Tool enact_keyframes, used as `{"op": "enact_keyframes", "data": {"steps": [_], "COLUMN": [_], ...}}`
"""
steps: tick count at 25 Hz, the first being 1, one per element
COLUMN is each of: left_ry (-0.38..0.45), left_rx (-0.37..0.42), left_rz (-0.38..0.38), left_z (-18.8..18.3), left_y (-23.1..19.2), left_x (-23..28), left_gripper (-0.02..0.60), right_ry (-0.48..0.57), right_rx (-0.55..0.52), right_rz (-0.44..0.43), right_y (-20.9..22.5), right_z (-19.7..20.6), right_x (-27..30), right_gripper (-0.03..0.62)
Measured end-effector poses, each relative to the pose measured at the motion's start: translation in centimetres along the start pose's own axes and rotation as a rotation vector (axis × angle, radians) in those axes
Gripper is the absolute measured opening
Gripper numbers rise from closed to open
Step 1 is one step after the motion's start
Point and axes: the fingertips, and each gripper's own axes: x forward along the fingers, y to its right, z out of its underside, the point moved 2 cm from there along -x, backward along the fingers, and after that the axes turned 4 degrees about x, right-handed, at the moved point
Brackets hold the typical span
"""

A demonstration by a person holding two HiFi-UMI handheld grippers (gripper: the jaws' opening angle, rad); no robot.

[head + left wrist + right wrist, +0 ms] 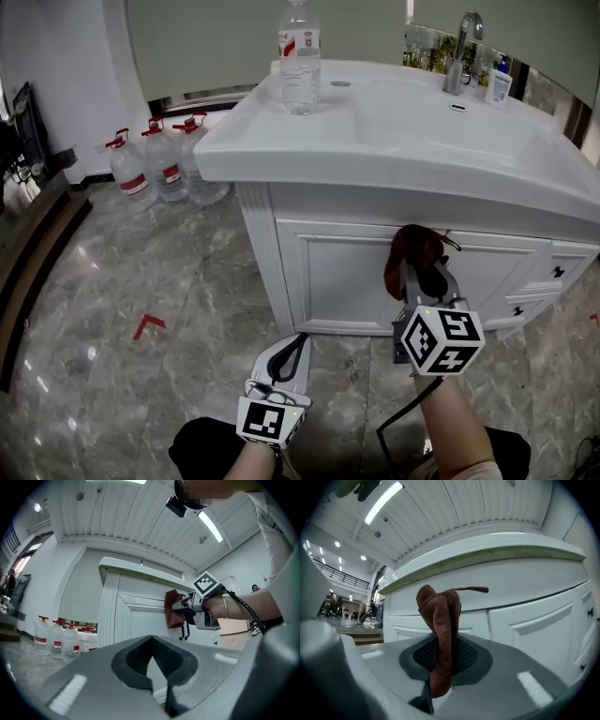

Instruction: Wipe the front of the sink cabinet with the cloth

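Since the right gripper [420, 281] has its jaws pinched on the red-brown cloth [412, 251] right at the cabinet front [328, 272], I'd guess it's mid-wipe, while the left gripper [286, 361] hangs low, closed on nothing.

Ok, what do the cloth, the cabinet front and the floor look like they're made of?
Cloth: reddish-brown fabric, probably terry or microfibre, going by its nubby, matte weave.
Cabinet front: white-painted panels, likely wood or board, smooth with a soft sheen and raised frames.
Floor: grey veined stone or stone-look tile, polished, since it shows bright reflections.
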Motion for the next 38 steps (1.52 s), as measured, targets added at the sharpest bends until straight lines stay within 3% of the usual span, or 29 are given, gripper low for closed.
{"op": "enact_keyframes", "data": {"steps": [7,11,15,24,38], "left_ry": [-0.052,-0.054,-0.067,-0.056,-0.068], "left_rx": [0.024,0.012,0.01,0.002,-0.019], "left_rz": [-0.091,-0.148,-0.155,-0.115,-0.029], "left_z": [1.6,1.9,2.4,2.5,3.2], "left_y": [-3.9,-6.3,-6.7,-5.3,-1.3], "left_x": [-2.1,-3.4,-3.8,-2.4,0.4], "left_gripper": [0.0,0.0,0.0,0.0,0.0], "right_ry": [-0.111,-0.153,-0.166,-0.173,-0.206], "right_rx": [0.029,0.04,0.037,0.037,0.01], "right_rz": [-0.229,-0.299,-0.319,-0.268,-0.112], "right_y": [-11.3,-15.7,-17.5,-14.4,-4.2], "right_z": [6.8,9.0,9.9,10.0,10.6], "right_x": [3.9,6.0,7.3,7.6,5.0], "right_gripper": [0.081,0.081,0.081,0.081,0.084]}}
